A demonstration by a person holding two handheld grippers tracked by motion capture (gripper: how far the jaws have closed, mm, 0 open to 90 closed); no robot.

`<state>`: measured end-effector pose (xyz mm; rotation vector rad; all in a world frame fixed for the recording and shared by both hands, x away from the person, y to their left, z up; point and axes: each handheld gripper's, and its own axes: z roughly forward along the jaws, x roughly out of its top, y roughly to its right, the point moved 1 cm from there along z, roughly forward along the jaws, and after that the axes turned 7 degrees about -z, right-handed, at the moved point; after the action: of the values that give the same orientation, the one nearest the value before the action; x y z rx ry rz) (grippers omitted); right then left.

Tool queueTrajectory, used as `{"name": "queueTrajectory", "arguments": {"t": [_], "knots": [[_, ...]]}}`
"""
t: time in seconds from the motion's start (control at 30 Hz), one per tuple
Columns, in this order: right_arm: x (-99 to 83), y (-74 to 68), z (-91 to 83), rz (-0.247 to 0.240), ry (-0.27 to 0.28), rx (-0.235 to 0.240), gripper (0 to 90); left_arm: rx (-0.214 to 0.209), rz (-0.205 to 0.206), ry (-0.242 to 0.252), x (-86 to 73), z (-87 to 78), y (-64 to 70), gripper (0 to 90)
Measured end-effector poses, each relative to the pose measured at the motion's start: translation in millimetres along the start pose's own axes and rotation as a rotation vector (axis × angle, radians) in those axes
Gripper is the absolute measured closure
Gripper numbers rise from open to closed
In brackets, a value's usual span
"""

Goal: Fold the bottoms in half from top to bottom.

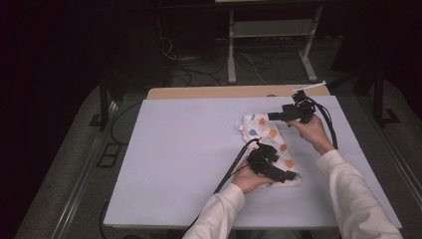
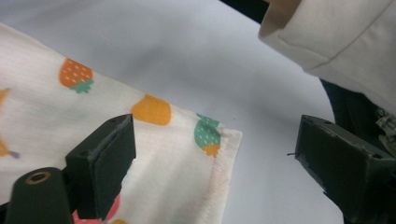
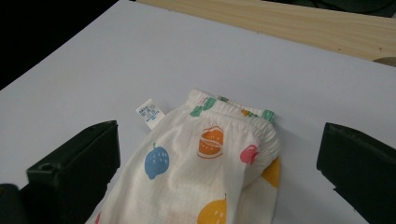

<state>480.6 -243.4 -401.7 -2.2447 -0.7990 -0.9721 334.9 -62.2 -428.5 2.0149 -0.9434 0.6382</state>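
A small white garment printed with coloured fruit lies folded on the right half of the white table cover. My left gripper hovers open over its near corner. In the left gripper view the hemmed corner lies between the open jaws, with one jaw over the cloth and the other over bare table. My right gripper is open at the far end, pointing left. In the right gripper view the elastic waistband and a white label lie ahead of the wide-open right gripper.
A strip of bare wooden tabletop shows behind the cover. Beyond it a metal stand and cables sit on the floor. A white sleeve hangs above the table in the left gripper view.
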Motion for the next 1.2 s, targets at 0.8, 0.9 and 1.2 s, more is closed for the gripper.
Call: {"name": "queueTrajectory", "arguments": {"t": [0.8, 0.9, 1.2], "knots": [[-12.1, 4.4, -5.7, 0.016, -0.019, -0.006, 0.0, 0.102, 0.043, -0.008, 10.2, -47.7, -28.7, 1.3], [-14.9, 6.2, -6.5, 0.020, -0.018, -0.008, 0.0, 0.115, 0.046, 0.000, 12.7, -53.8, -32.8, 1.3], [-20.2, 10.2, -8.6, 0.034, -0.018, -0.012, 0.0, 0.147, 0.056, 0.008, 24.3, -69.2, -41.5, 1.3]]}}
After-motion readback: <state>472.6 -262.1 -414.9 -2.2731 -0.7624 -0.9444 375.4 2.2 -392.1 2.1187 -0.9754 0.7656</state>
